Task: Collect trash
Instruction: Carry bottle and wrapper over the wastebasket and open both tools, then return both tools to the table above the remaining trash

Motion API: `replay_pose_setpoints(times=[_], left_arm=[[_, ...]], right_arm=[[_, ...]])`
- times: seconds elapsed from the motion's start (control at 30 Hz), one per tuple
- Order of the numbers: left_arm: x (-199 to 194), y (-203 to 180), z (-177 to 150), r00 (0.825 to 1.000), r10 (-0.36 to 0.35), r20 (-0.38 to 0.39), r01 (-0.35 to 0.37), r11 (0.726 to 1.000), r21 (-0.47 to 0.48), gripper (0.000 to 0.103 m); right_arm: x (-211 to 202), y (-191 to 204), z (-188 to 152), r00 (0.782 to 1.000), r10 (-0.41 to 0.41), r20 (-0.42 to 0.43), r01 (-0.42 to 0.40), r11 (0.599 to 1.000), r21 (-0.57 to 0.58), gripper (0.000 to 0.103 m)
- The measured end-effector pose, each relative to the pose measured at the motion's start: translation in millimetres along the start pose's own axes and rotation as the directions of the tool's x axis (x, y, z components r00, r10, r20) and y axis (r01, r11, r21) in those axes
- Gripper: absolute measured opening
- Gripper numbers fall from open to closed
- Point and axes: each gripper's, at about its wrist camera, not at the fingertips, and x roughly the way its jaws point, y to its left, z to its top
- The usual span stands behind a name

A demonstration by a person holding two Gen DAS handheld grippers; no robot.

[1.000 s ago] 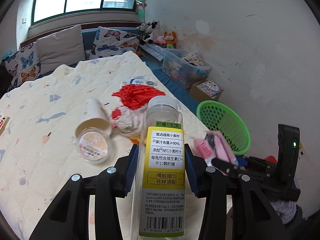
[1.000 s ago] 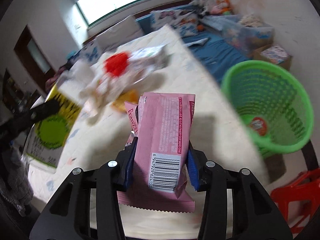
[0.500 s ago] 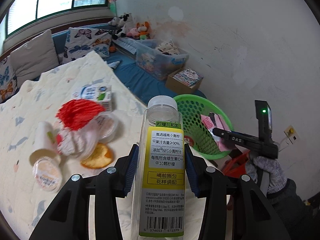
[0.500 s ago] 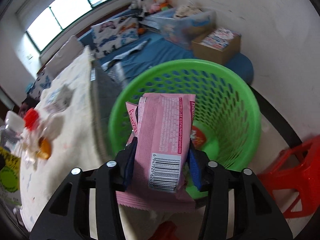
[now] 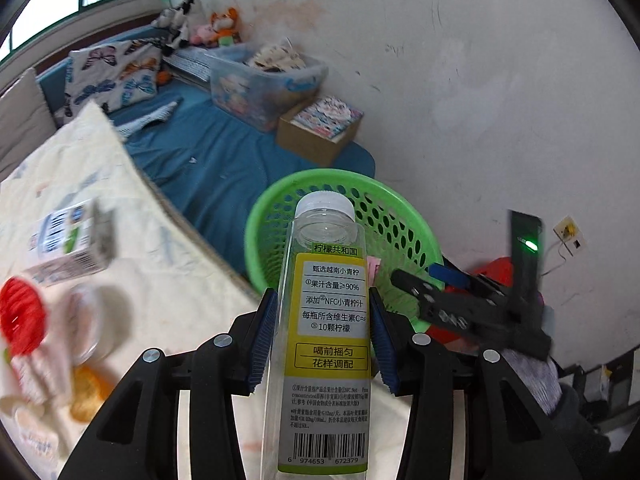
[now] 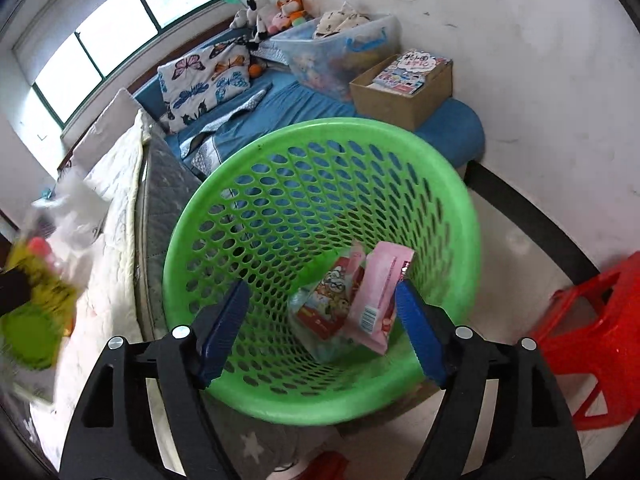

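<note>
Right now the right gripper hangs over the green basket with its jaws spread wide and nothing between them. The pink wrapper lies inside the basket, leaning against a colourful snack packet near the bottom.

The left gripper is clamped firmly on the clear juice bottle, the blue pads pressing both sides of its yellow label; the bottle stands upright in the grip, cap on, and appears empty, though glare makes that hard to confirm. From the left wrist view the bottle sits in front of the basket rim, not yet over the opening as far as I can judge.

More trash waits on the quilted bed: a small carton, a red mesh bundle and a round lid, all blurred.

The main risk is a release too early, which would let the bottle strike the rim and bounce onto the floor. Both tools are near each other at the basket, so a careless swing could knock them together. A smooth bottle could also slide down through the pads if the grip slackens.
</note>
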Motion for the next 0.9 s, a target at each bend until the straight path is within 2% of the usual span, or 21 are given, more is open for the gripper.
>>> replay_pose_setpoints(times=[0.33, 0.53, 0.73, 0.9], left_arm=[[72.9, -34.4, 32.2, 0.996, -0.038, -0.085, 0.041, 0.998, 0.037, 0.043], [109.7, -53.8, 39.3, 0.984, -0.129, -0.124, 0.131, 0.991, 0.007, 0.044], [122.3, -60.3, 35.2, 0.976, -0.184, -0.113, 0.184, 0.983, -0.01, 0.048], [107.8, -56.8, 28.2, 0.972, -0.213, -0.096, 0.214, 0.977, -0.003, 0.048]], right_arm=[[-47.9, -20.4, -22.0, 0.995, -0.029, 0.094, 0.027, 0.999, 0.026, 0.078], [-66.6, -31.3, -26.0, 0.991, -0.041, 0.131, 0.033, 0.998, 0.058, 0.079], [-71.5, -38.9, -31.7, 0.99, -0.044, 0.137, 0.033, 0.997, 0.077, 0.079], [-73.7, -37.6, -35.0, 0.99, -0.032, 0.137, 0.021, 0.997, 0.079, 0.079]])
